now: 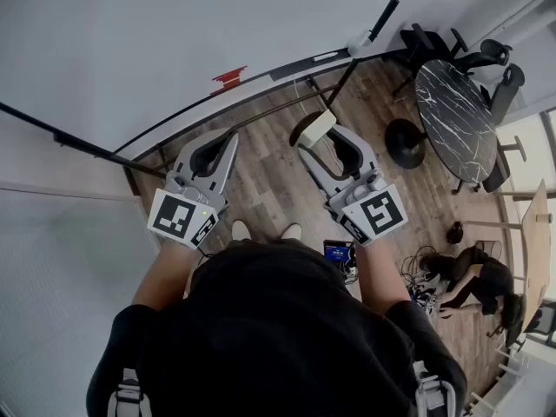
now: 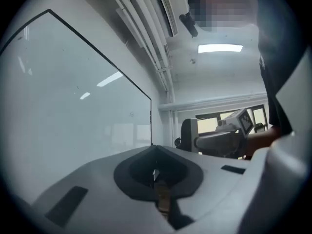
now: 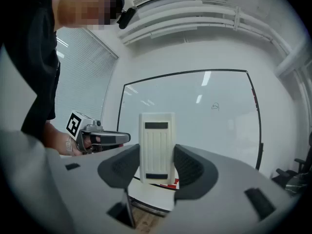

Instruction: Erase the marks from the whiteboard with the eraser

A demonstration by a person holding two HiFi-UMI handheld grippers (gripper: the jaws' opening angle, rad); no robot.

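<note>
left claw [image 2: 154, 151] closed, empty | right claw [image 3: 157, 160] clamped on upright eraser [image 3: 157, 133] | whiteboard [image 3: 195, 126] beyond, small mark [image 3: 215, 106] right

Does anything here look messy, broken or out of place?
Nothing looks broken or spilled. The only blemish is a small scribble on the otherwise clean whiteboard. The eraser sits upright in the right gripper's jaws.

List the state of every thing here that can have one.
left tool: shut, nothing between its jaws
right tool: shut on the eraser
eraser: gripped upright, off the whiteboard
whiteboard: one small mark near its upper right, not yet erased
</note>
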